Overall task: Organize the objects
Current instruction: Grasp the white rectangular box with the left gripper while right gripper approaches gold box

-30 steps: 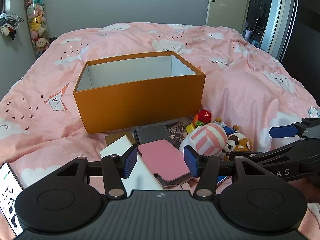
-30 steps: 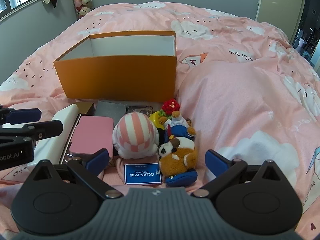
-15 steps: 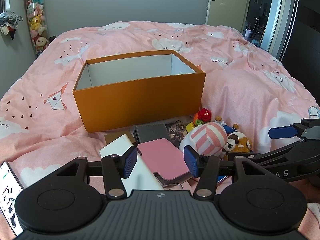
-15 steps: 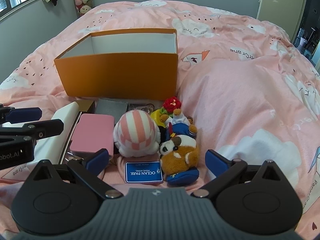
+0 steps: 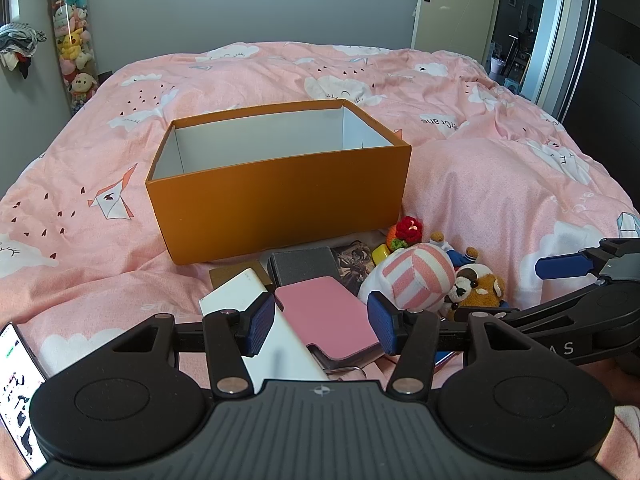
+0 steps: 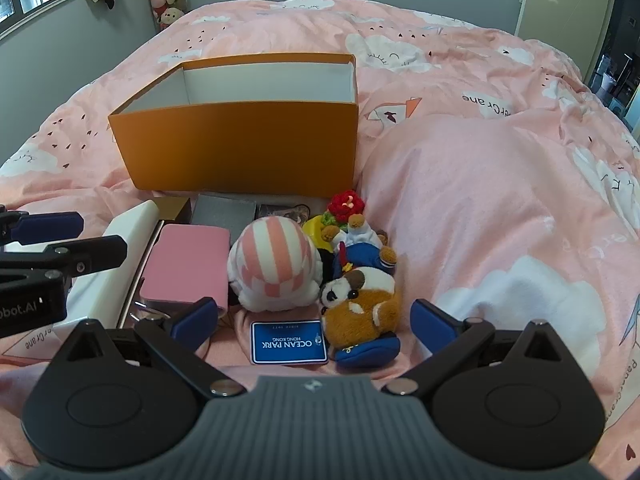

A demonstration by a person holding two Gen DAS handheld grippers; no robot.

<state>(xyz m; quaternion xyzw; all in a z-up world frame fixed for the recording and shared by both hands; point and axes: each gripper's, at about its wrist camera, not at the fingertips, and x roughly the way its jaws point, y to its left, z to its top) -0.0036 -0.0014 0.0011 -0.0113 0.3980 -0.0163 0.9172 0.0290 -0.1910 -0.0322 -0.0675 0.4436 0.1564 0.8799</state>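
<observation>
An open, empty orange box (image 5: 280,196) (image 6: 244,144) stands on the pink bed. In front of it lies a pile: a white flat box (image 5: 256,320), a pink case (image 5: 328,316) (image 6: 188,264), a grey case (image 5: 304,266), a pink-striped plush (image 5: 412,276) (image 6: 276,264), a brown red-panda plush (image 6: 360,304), a red knitted flower (image 6: 346,202) and a blue Ocean Park card (image 6: 288,342). My left gripper (image 5: 322,322) is open and empty over the pink case. My right gripper (image 6: 314,320) is open and empty, low over the card and the panda plush.
A phone (image 5: 18,392) lies at the left edge of the bed. A raised hump in the duvet (image 6: 460,200) lies right of the box. A tube of plush toys (image 5: 74,40) stands by the far wall, and a door (image 5: 448,8) is at the back right.
Both grippers have drifted slightly; the box looks a touch higher and nearer in the right wrist view. Nothing was grasped or moved.
</observation>
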